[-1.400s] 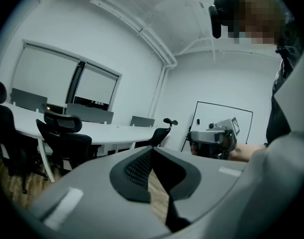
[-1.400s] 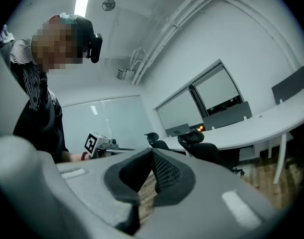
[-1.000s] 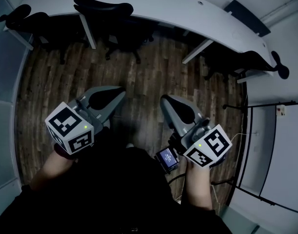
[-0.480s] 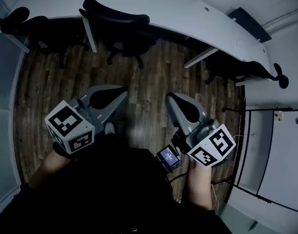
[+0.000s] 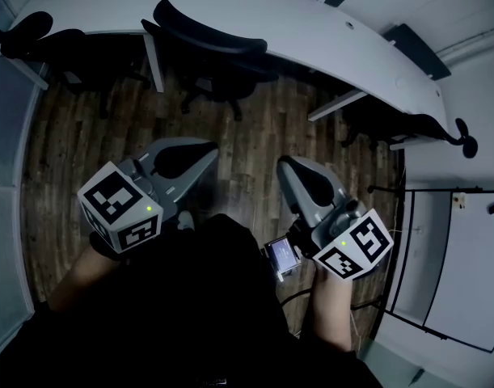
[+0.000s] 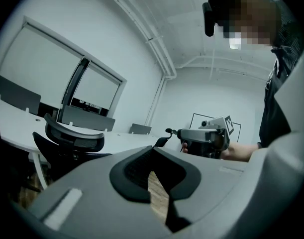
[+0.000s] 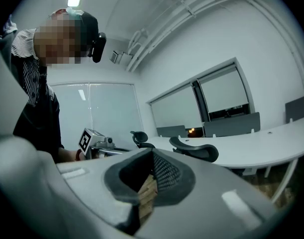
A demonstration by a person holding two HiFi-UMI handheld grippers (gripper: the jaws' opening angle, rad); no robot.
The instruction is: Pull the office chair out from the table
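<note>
A black office chair stands tucked under the long curved white table, its backrest toward me. The left gripper view shows that same chair at its left, and the right gripper view has the chair near its middle. My left gripper is shut and empty, well short of the chair, over the wooden floor. My right gripper is also shut with nothing in it, level with the left one. Neither touches the chair.
More black chairs stand at the table's far left and far right. Grey divider panels sit on the table. White table legs flank the chair. A glass partition runs along the right.
Both grippers and the head have moved toward the table; the chair and table now show larger and nearer. Both jaws have stayed shut.
</note>
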